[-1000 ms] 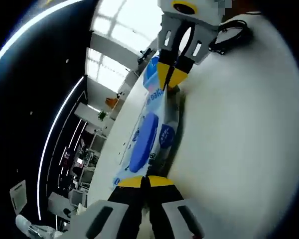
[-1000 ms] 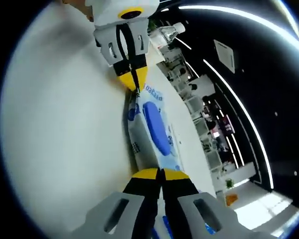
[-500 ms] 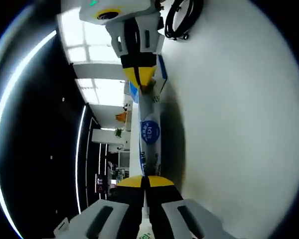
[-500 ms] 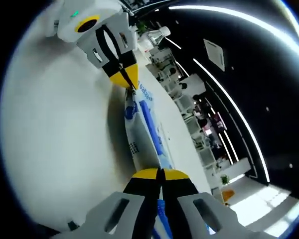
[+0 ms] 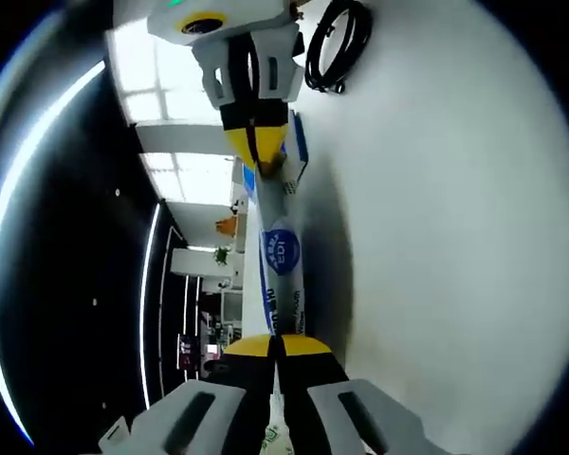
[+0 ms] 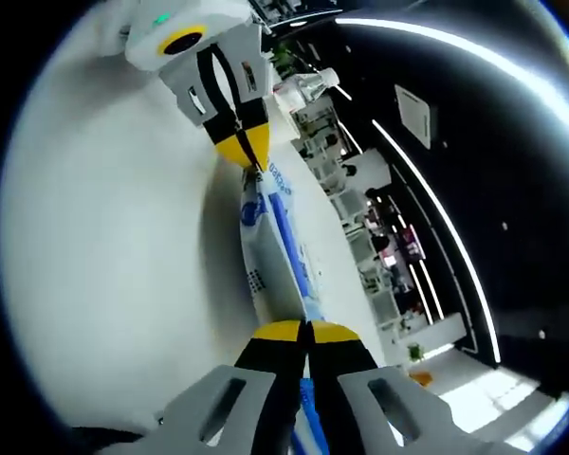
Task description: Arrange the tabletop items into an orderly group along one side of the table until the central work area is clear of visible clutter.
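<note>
- In the left gripper view the left gripper (image 5: 273, 343) rises from the bottom with its yellow-tipped jaws pressed together on the near end of a wipes pack (image 5: 280, 261), a white and blue soft packet with a round blue label
- In the right gripper view the right gripper (image 6: 305, 330) has its jaws closed the same way on the opposite end of the pack (image 6: 277, 256), so the packet hangs stretched between the two, edge-on and raised off the table (image 5: 455, 218)
- Each view shows the other gripper facing it at the far end of the pack, pinching that end with its jaws together
- Judged from this, the step in hand is carrying the pack across to the side of the table; the next move calls for both hands to travel together at the same pace, lower the pack flat beside the other things, then let go one end after the other so it does not flop or twist
- The table is plain white and bare around the pack, which throws a soft shadow on it
- Beyond the far gripper, a coiled black cable (image 5: 335, 45) lies on the table
- Farther off, a dark ceiling with long light strips (image 6: 436, 47), bright windows (image 5: 185, 100), and shelves and furniture too small to tell apart
</note>
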